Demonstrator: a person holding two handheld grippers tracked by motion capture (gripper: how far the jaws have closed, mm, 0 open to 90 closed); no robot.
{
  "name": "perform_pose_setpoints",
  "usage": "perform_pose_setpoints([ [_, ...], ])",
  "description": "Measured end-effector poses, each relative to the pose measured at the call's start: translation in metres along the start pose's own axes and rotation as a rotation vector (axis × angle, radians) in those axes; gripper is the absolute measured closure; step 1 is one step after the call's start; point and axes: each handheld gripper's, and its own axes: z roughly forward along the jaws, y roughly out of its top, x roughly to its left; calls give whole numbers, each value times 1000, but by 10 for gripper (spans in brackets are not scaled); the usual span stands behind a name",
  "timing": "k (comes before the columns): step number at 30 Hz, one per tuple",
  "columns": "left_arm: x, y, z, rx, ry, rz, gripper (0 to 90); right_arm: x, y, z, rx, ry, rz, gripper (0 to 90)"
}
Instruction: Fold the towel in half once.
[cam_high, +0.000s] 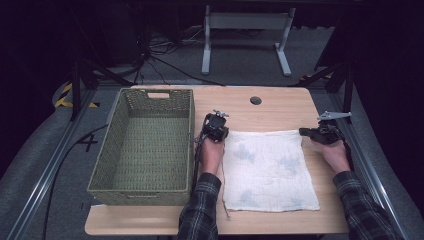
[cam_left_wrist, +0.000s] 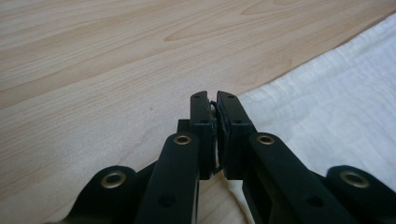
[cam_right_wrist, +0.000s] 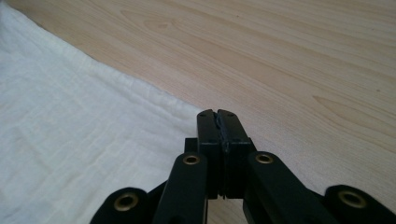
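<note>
A white cloth with faint blue patches lies flat on the wooden table. My left gripper sits at the cloth's far left corner and my right gripper at its far right corner, each held in a hand. In the left gripper view the jaws are pressed together, and the cloth edge runs in under their tips. In the right gripper view the jaws are likewise together on the cloth edge. The pinched fabric itself is hidden behind the tips.
A large woven green basket stands on the table's left half, close to my left hand. A dark round cable hole sits near the far edge. Beyond the table stand a white metal frame and floor cables.
</note>
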Motion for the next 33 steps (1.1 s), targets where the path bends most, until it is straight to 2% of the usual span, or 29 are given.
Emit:
perform_pose_setpoints([
  [3, -5, -4, -8, 0, 18, 25, 862, 5, -1, -9, -17, 5, -11, 893],
  [9, -14, -9, -22, -24, 28, 32, 864, 16, -9, -24, -29, 13, -43, 894],
  [11, -19, -13, -28, -24, 36, 48, 864, 20, -14, -28, -21, 20, -50, 894],
  [14, -21, -17, -30, -29, 32, 47, 865, 22, -17, -30, -7, 24, -60, 894],
  [23, -36, -43, -39, -24, 22, 48, 865, 33, -29, -43, 3, 53, -61, 894],
  [27, -39, -49, -45, -32, 38, 46, 865, 37, -35, -47, 16, 65, -52, 894],
  [33, -45, -58, -52, -30, 33, 45, 865, 43, -43, -57, 23, 75, -56, 894],
])
